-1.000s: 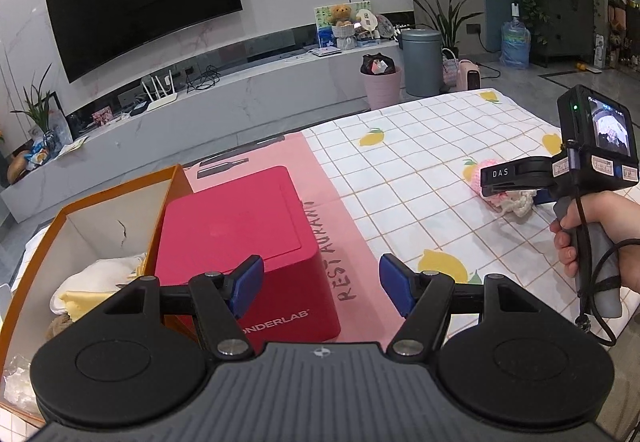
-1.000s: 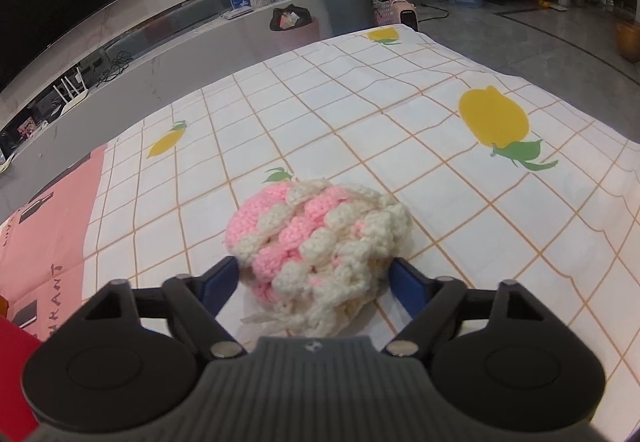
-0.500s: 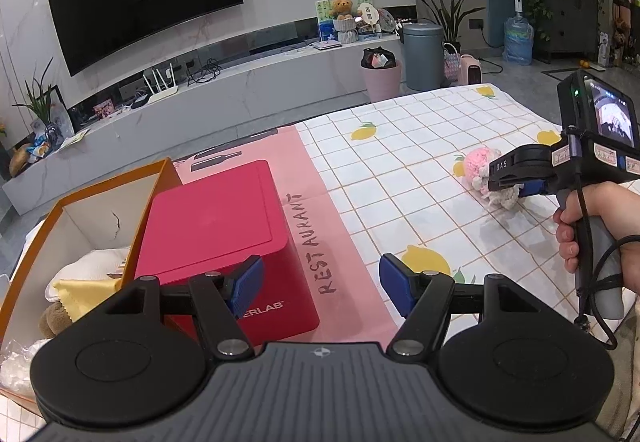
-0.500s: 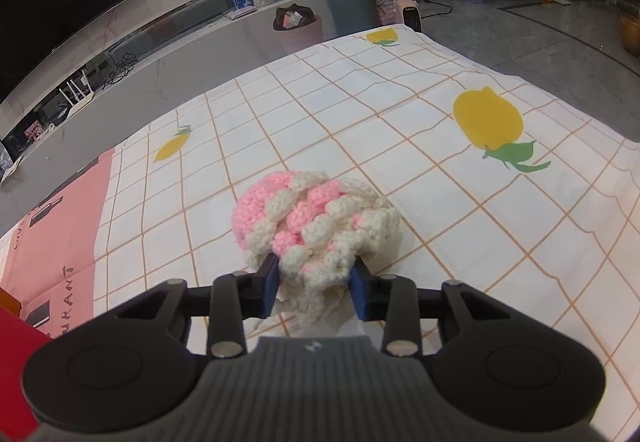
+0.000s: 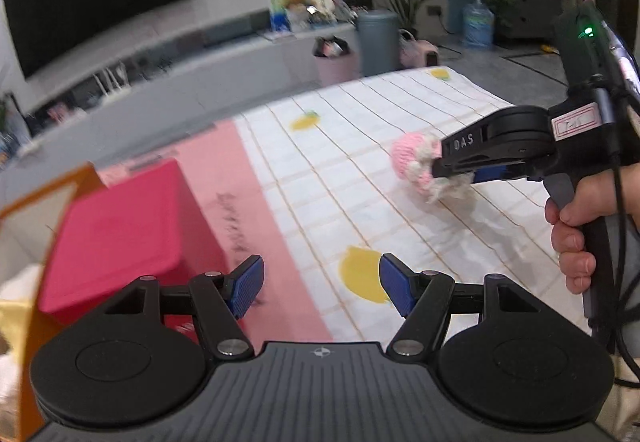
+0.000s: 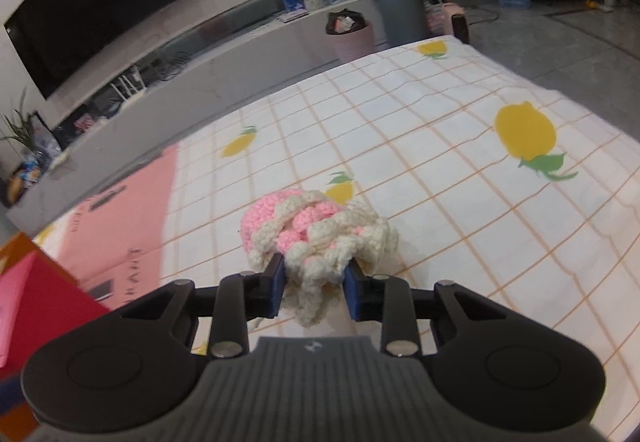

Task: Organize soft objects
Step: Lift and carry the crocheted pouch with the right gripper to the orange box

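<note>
Right gripper: clenched on the crocheted toy, blue pads pressing into its cream ruffled end from both sides.
Crocheted toy: pink and cream yarn, bulging forward past the fingertips; in the left wrist view it sticks out from the tip of that tool, above the checked cloth (whether its trailing frill brushes the cloth I cannot tell).
Left gripper: released, blue pads wide apart with nothing between them, over the seam where pink meets white on the cloth.
Right hand: wrapped around the pistol handle, off to the right of the left tool.
Tablecloth: white with an orange grid and yellow lemon prints, spreading ahead of both tools; a pink strip with lettering runs down its left part.
Red box: just ahead-left of the left gripper, sitting on the pink strip.
Orange-edged carton: left of the red box, touching or nearly so (blurred), pale stuff inside.
</note>
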`<state>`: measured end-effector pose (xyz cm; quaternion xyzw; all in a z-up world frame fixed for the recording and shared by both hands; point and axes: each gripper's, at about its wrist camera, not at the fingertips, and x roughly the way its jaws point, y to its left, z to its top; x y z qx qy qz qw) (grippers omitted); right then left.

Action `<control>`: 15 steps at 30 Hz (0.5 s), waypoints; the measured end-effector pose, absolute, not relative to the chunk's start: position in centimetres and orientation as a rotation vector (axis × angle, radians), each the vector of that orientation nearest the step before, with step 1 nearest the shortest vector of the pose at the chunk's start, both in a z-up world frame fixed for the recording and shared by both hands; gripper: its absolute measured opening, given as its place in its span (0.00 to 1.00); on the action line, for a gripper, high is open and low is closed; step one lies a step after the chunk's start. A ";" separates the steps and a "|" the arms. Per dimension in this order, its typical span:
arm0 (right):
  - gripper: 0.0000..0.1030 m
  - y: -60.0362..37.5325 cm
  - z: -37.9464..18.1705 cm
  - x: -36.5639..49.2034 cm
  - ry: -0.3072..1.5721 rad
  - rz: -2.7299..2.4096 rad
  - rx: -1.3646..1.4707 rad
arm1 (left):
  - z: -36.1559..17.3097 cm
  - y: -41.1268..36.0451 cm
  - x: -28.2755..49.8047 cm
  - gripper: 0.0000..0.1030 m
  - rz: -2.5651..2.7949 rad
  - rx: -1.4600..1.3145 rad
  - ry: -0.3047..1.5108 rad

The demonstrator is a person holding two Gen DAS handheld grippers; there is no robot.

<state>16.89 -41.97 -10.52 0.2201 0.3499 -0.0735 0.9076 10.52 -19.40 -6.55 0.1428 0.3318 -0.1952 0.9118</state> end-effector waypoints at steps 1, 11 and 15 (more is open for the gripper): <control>0.29 -41.8 -10.4 16.7 0.731 -0.143 0.456 | -6.6 -19.4 10.5 0.76 -0.413 0.287 0.680; 0.29 -39.3 -7.2 13.2 0.714 -0.087 0.446 | -5.7 -20.3 9.3 0.76 -0.416 0.277 0.629; 0.29 -38.3 -4.9 11.6 0.662 -0.056 0.456 | -3.8 -19.5 8.3 0.76 -0.417 0.247 0.597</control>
